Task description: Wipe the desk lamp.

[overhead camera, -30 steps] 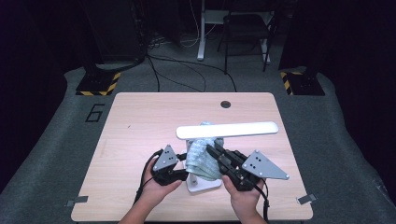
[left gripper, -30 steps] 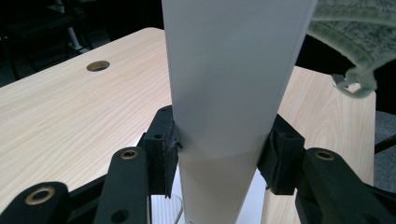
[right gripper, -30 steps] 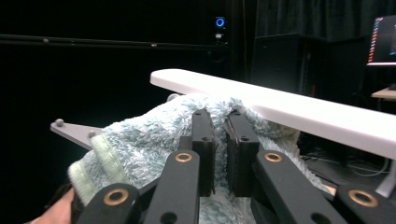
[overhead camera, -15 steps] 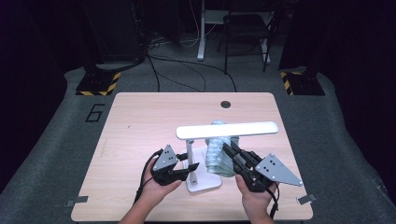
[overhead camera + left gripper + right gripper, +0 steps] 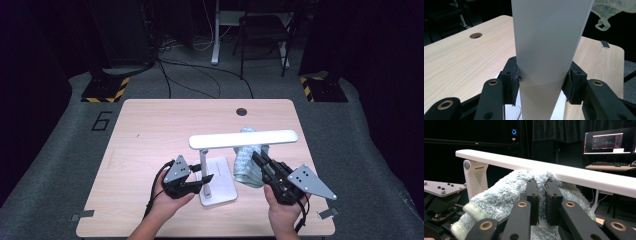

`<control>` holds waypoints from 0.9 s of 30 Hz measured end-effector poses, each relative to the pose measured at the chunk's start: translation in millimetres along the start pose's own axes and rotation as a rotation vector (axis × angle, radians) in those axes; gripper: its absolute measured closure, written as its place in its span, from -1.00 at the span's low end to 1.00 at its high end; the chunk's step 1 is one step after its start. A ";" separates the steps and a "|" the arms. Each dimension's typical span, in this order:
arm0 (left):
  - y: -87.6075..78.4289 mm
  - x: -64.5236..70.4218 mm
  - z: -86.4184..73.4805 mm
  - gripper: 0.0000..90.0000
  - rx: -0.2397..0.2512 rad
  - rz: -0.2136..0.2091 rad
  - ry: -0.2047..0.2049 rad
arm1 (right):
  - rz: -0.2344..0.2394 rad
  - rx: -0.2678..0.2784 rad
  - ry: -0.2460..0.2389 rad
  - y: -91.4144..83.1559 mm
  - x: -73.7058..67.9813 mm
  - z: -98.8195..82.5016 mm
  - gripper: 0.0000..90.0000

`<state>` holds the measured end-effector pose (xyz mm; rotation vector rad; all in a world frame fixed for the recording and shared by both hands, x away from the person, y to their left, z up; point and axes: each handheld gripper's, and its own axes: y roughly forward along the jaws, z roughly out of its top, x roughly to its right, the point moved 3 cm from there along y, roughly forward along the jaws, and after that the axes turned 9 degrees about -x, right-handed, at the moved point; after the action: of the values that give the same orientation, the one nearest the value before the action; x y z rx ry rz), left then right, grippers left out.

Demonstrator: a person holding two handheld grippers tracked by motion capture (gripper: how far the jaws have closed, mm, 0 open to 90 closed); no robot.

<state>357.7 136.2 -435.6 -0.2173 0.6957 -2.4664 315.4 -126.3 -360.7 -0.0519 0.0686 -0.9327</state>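
The wooden table (image 5: 150,130) carries a white desk lamp (image 5: 220,172) near its front edge, the long lamp head (image 5: 243,139) level above it. The left gripper (image 5: 200,181) has its jaws clamped on the upright post (image 5: 546,50), steadying it. The right gripper (image 5: 257,161) has its jaws pinched together on a fluffy pale-blue cloth (image 5: 499,197), bunched just under the head. Best, I'd say, to press the cloth up against the underside and wipe along its length, left grip firm.
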 end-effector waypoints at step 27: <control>-0.6 -0.2 -0.5 0.19 -0.001 -0.002 0.000 | -0.088 0.010 -0.056 -5.0 7.5 -1.5 0.85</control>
<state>357.4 136.9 -435.7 -0.2180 0.6976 -2.4677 315.7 -135.4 -362.1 -0.0720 0.0102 -1.0186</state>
